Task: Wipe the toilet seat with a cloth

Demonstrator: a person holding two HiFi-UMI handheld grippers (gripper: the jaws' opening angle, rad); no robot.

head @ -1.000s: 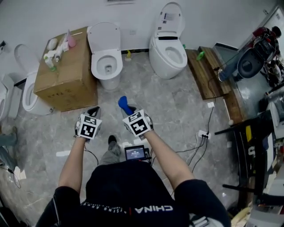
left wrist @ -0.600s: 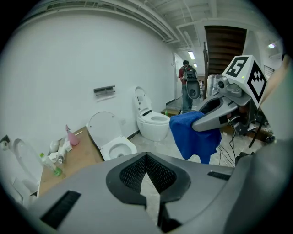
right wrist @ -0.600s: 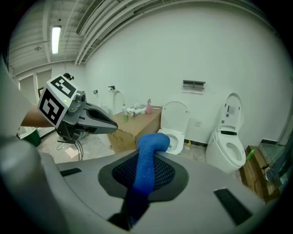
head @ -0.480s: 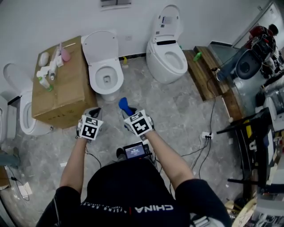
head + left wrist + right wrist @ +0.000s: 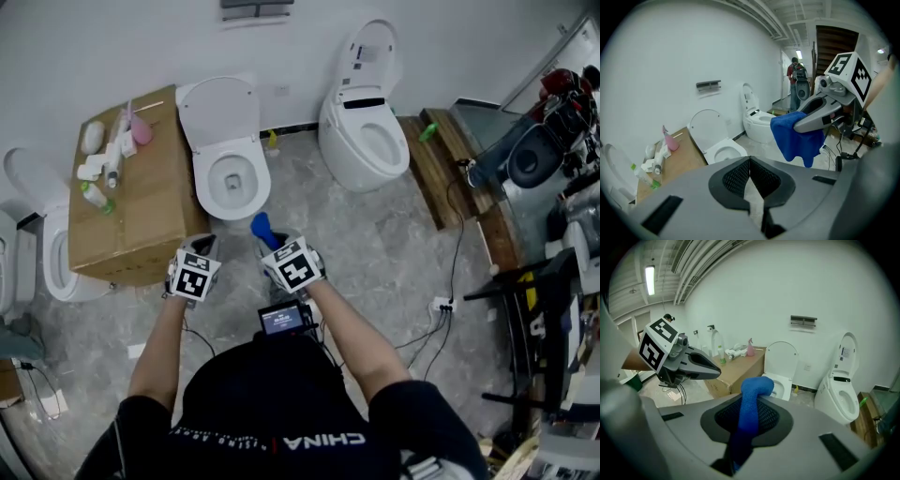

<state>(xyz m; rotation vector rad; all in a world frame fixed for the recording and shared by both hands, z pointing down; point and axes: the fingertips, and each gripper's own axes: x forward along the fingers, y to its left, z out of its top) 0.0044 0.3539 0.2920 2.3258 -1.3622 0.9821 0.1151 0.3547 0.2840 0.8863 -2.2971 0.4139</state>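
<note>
The white toilet (image 5: pixel 231 176) with its lid raised stands at the wall straight ahead, its seat ring (image 5: pixel 251 184) lying flat around the bowl. A blue cloth (image 5: pixel 262 226) sticks out of my right gripper (image 5: pixel 270 240), which is shut on it; the cloth (image 5: pixel 751 401) runs up between the jaws and curls over at the top. My left gripper (image 5: pixel 201 246) is beside it on the left, shut with nothing in it, and its jaws meet (image 5: pixel 749 159) in the left gripper view. Both grippers hover over the floor just short of the toilet (image 5: pixel 723 150).
A cardboard box (image 5: pixel 131 202) with bottles (image 5: pixel 105 159) on top stands left of the toilet. A second toilet (image 5: pixel 371 141) is to the right, a third (image 5: pixel 52 253) at far left. Wooden planks (image 5: pixel 450 159), cables (image 5: pixel 448 281) and equipment lie on the right.
Both grippers have moved forward toward the middle toilet, which now lies much closer in the head view. The cloth stays in the right gripper.
</note>
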